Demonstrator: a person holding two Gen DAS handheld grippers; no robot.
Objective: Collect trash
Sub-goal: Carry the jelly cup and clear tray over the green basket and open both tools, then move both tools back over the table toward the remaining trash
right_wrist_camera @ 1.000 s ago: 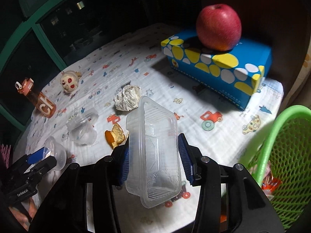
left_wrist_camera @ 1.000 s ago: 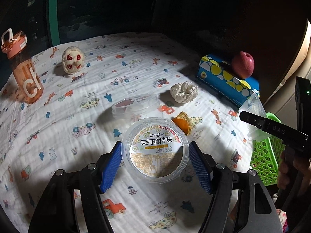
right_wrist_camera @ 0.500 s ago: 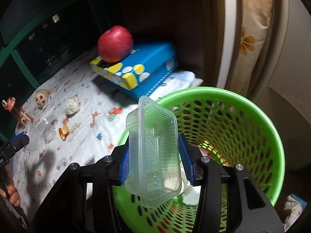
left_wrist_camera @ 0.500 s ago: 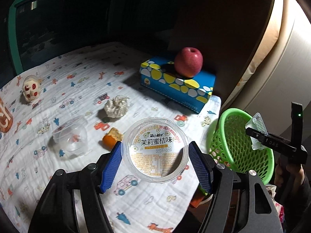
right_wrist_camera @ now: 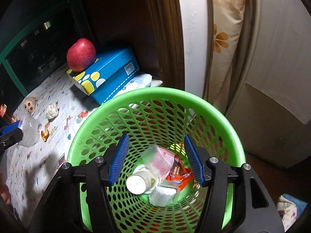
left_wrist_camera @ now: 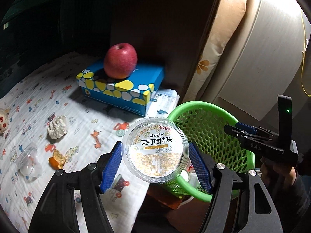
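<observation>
My left gripper (left_wrist_camera: 155, 145) is shut on a round clear cup (left_wrist_camera: 155, 151) with a printed lid, held at the near edge of the green mesh basket (left_wrist_camera: 194, 104). Directly above the basket (right_wrist_camera: 155, 95) my right gripper (right_wrist_camera: 156, 137) has its jaws opening, with nothing between the blue pads. Below them a clear plastic tray (right_wrist_camera: 157, 155), blurred, lies among a white cup (right_wrist_camera: 143, 180) and an orange wrapper (right_wrist_camera: 180, 172) in the basket. In the left wrist view the right gripper (left_wrist_camera: 231, 129) shows side-on over the basket's far rim.
On the printed bedsheet (left_wrist_camera: 87, 116) lie a crumpled paper ball (left_wrist_camera: 57, 129), an orange peel (left_wrist_camera: 56, 159) and a small clear cup (left_wrist_camera: 29, 164). A red apple (left_wrist_camera: 120, 61) rests on a blue dotted box (left_wrist_camera: 120, 89). A dark wall and a pale cabinet stand behind the basket.
Both hands have moved from over the bed to the green basket. My right gripper has let go of the clear tray, which now lies in the basket. The left still holds its cup.
</observation>
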